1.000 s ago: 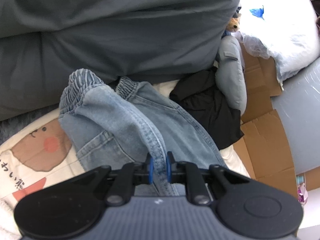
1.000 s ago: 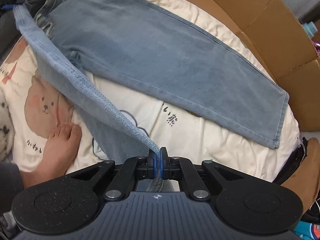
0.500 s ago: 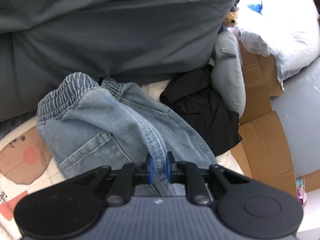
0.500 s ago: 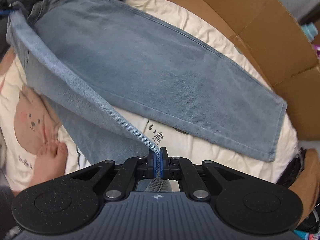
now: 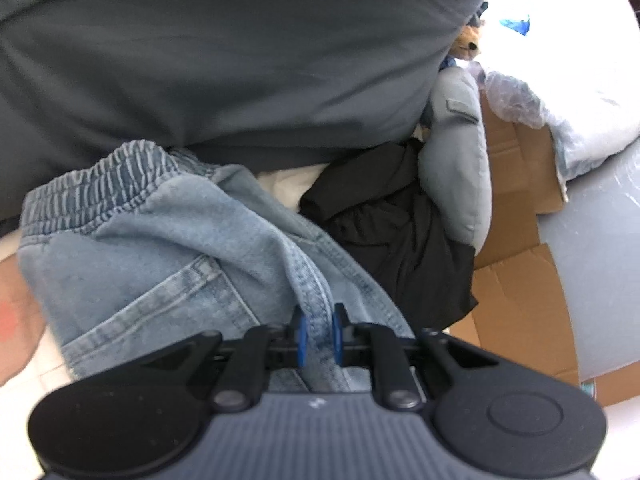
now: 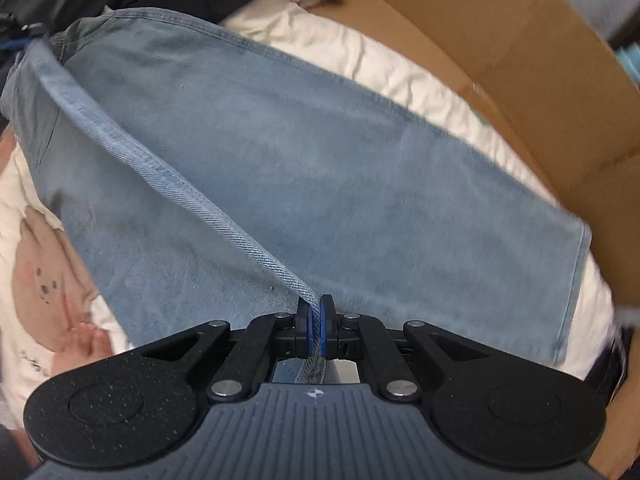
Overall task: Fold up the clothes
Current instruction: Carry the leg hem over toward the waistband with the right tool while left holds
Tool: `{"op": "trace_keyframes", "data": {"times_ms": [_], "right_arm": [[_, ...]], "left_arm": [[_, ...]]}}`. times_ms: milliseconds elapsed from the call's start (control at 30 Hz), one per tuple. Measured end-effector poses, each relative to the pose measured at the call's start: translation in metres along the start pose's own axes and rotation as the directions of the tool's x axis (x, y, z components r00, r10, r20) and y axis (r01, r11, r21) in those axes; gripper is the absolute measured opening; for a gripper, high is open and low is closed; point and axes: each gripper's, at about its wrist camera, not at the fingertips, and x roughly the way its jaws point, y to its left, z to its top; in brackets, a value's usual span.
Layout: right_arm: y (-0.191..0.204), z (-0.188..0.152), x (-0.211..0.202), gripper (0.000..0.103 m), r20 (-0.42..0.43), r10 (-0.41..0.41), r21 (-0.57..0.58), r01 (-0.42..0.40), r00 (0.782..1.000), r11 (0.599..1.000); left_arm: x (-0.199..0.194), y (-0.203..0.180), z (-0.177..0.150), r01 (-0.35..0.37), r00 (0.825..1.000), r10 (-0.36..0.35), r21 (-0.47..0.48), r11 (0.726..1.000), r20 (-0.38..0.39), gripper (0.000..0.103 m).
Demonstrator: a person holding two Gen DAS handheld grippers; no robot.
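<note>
The left gripper (image 5: pixel 317 334) is closed on a thick seam of the jeans (image 5: pixel 168 264) near the waist end. The seam runs up and away from between the blue pads (image 5: pixel 301 334), and the elastic waistband (image 5: pixel 92 188) lies bunched ahead and to the left of the gripper. Beyond the waistband rises a dark grey cushion (image 5: pixel 240 52). A black garment (image 5: pixel 384 232) lies to the right of the jeans, with cardboard (image 5: pixel 516 292) further right.

The right gripper (image 6: pixel 316 330) is clamped on a hem edge of the jeans (image 6: pixel 320 168). This edge is lifted and pulled taut, running from the pads up and left toward the far corner of the view. The other leg lies flat ahead of the gripper on a cream sheet (image 6: pixel 332 48) printed with a bear (image 6: pixel 44 280). Its cuff (image 6: pixel 576 292) points right, near the cardboard (image 6: pixel 500 40). Toes (image 6: pixel 86 336) rest on the sheet at lower left.
</note>
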Motion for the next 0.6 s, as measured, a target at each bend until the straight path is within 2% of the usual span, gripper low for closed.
{"op": "trace_keyframes", "data": {"times_ms": [167, 600], "right_arm": [[-0.01, 0.0, 0.011, 0.001, 0.094, 0.013, 0.009, -0.014, 0.995, 1.0], [-0.032, 0.03, 0.014, 0.001, 0.188, 0.001, 0.096, -0.02, 0.982, 0.995]], "left_arm": [[0.021, 0.007, -0.001, 0.024, 0.999, -0.024, -0.001, 1.0, 0.033, 0.013], [0.043, 0.001, 0.011, 0.059, 0.996, -0.059, 0.004, 0.998, 0.064, 0.013]]}}
